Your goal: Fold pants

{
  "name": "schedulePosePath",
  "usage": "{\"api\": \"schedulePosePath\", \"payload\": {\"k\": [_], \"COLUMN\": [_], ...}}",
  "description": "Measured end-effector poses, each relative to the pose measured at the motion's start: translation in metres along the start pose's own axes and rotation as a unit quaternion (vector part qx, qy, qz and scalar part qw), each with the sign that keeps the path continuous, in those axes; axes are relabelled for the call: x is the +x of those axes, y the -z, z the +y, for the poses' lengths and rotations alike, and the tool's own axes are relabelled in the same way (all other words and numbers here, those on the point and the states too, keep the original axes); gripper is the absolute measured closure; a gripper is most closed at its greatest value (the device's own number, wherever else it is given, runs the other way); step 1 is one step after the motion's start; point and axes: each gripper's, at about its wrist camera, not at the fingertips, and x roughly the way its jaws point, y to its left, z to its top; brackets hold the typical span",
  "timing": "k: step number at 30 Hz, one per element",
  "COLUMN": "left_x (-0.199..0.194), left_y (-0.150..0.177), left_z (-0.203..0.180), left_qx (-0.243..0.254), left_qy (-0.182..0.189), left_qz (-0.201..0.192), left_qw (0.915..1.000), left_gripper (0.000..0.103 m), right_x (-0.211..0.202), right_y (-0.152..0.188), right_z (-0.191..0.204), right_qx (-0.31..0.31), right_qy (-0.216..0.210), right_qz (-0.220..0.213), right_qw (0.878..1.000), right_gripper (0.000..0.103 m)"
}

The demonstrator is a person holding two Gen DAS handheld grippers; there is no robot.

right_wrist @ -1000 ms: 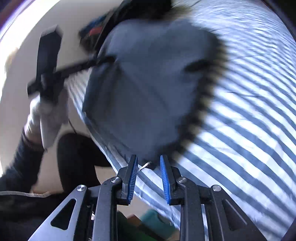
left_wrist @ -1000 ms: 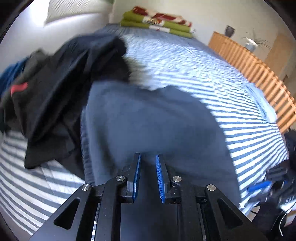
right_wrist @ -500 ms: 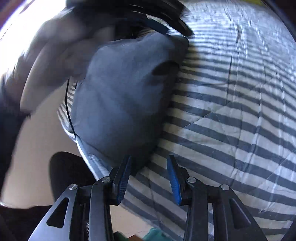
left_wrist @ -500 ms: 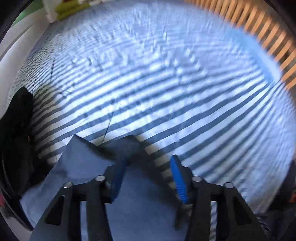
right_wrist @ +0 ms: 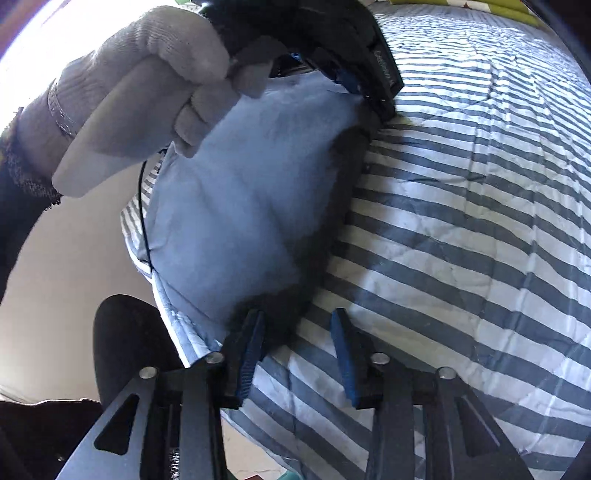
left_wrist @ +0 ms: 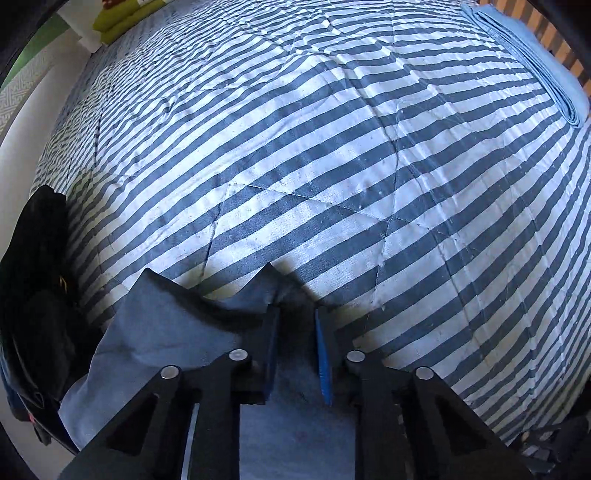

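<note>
The grey-blue pants (left_wrist: 177,332) lie folded at the near edge of a striped bed, with two corners pointing up the bed. My left gripper (left_wrist: 295,332) sits over their far edge. Its jaws are narrowed, with a raised fold of cloth between them. In the right wrist view the pants (right_wrist: 240,206) form a puffy pad. The left gripper (right_wrist: 369,74) pinches their far end there, held by a white-gloved hand (right_wrist: 129,92). My right gripper (right_wrist: 295,343) stands open at the near end. Its left finger (right_wrist: 251,350) touches the pants' edge, and nothing is between the fingers.
The striped bedspread (left_wrist: 369,166) stretches away ahead. A dark clothes pile (left_wrist: 33,295) lies at the left edge. A folded light-blue cloth (left_wrist: 546,55) rests at the far right beside wooden slats. Green folded blankets (left_wrist: 122,18) lie at the far end. A black cable (right_wrist: 144,221) hangs over the bed's side.
The left gripper swung from over the pants to their far edge, opened wide, then narrowed on the cloth. The right gripper's jaws widened and stay open. The gloved hand came closer.
</note>
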Motion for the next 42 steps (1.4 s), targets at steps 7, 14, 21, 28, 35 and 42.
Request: {"api": "schedulePosePath", "payload": {"k": [7,14,21,28,35,42], "left_x": [-0.012,-0.014,-0.047,-0.107,-0.082,-0.059], "left_y": [0.000,-0.009,-0.014,0.096,0.208,0.283], "left_z": [0.012,0.030,0.059,0.119,0.140,0.189], "left_qx": [-0.010,-0.047,-0.108,-0.184,-0.247,-0.353], "left_qy": [0.010,0.045,0.073,0.098,0.101,0.080], "left_qz": [-0.026,-0.037,-0.103,-0.178,-0.187,-0.191], "left_qw": [0.9996,0.9972,0.9861,0.9617,0.9453,0.9123], "left_gripper": [0.098,0.099,0.098,0.097,0.097,0.092], "right_x": [-0.003,-0.011,0.010,-0.048,0.002,0.035], "right_y": [-0.008,-0.010,0.001,-0.029,-0.084,-0.073], "right_z": [0.014,0.027,0.015,0.002,0.034,0.037], "right_qx": [0.001,0.000,0.032,0.032,0.005,0.003], "right_qy": [-0.026,-0.053,-0.048,-0.020,0.011,0.052], "right_qz": [0.003,-0.009,0.059,-0.032,-0.043,0.018], "right_qw": [1.000,0.999,0.997,0.999,0.999,0.998], "right_gripper": [0.102,0.102,0.099,0.097,0.090,0.090]}}
